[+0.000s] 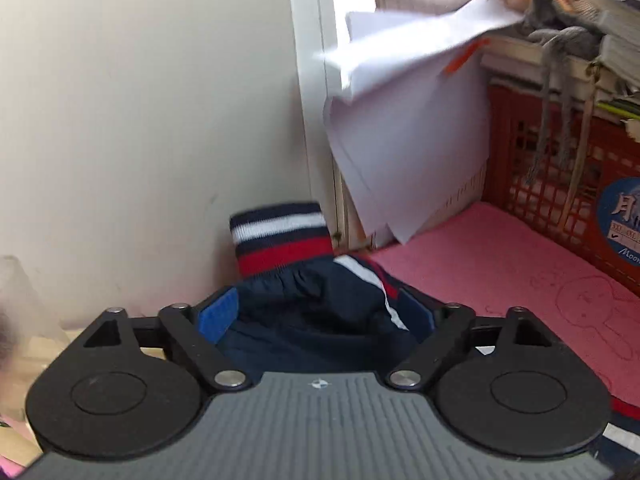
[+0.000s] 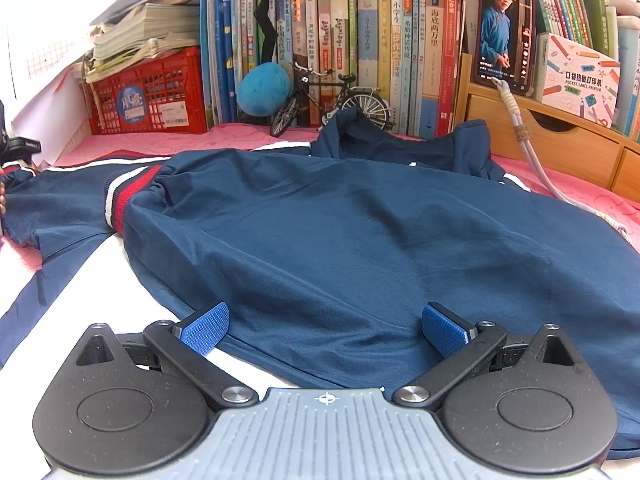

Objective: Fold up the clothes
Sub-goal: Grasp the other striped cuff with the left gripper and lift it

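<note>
- The navy blue track jacket (image 2: 340, 220) is lying spread across the pink patterned cloth (image 2: 168, 140), in front of the row of upright books (image 2: 360, 40).
- The left gripper (image 1: 320, 316) is straddling the jacket's sleeve near the striped red, white and navy cuff (image 1: 280, 236) (whether the blue pads (image 1: 218, 314) are pressing the fabric cannot be told).
- The right gripper (image 2: 325, 330) is resting with jaws wide over the jacket's near edge, gripping nothing.

navy jacket (image 2: 340, 220) spread on pink cover (image 2: 160, 140), right gripper (image 2: 326, 330) fingers apart, maybe touching it
</note>
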The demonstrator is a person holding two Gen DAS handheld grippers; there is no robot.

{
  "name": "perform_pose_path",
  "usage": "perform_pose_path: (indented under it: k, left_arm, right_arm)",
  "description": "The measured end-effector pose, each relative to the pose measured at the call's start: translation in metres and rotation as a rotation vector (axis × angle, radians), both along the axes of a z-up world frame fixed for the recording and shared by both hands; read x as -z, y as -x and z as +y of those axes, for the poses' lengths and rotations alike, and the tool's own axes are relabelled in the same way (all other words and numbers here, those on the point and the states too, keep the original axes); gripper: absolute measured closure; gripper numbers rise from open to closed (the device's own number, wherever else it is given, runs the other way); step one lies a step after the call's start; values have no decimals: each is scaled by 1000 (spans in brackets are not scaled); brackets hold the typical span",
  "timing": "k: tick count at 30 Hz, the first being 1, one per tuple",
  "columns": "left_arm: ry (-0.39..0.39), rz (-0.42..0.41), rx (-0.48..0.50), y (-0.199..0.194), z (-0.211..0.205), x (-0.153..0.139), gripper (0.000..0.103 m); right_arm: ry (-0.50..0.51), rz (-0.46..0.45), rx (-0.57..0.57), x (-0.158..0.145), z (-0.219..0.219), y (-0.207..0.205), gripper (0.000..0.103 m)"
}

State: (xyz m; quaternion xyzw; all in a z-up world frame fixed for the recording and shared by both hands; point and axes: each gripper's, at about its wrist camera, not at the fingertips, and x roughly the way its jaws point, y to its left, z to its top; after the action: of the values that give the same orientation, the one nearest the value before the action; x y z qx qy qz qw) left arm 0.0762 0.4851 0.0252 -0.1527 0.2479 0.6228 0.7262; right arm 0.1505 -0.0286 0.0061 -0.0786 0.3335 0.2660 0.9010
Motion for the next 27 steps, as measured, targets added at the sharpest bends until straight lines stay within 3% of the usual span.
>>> perform_pose_path:
  k: [2,4,6,8,14,21,24,27]
  left_arm:
    - [47,-6,-32,-3,10,4,19]
    - [42,-4,-56,-8,9,4,27]
    - [8,13,-26,-12,-2,3,81]
    - [-38,-24,29,-12,-16,-2,91]
    - [-218,-77,234,-11,-72,-24,94]
    - [-386,-242,676,5,-211,-78,94]
    - [-387,-352,878,18,-286,-95,93]
    - [-315,-389,1077,15,-350,-92,91]
  right_arm:
    - [0,0,0,0,0,0,0]
    - [0,0,0,0,0,0,0]
    - [0,0,1,0,0,0,0]
    - [0,0,1,0,0,0,0]
    - [-2,1,1,0,1,1,0]
    - [-10,4,0,-1,0,2,0]
    - [-58,17,-1,-3,-9,0,0]
    - [-216,85,118,-7,-51,-9,0]
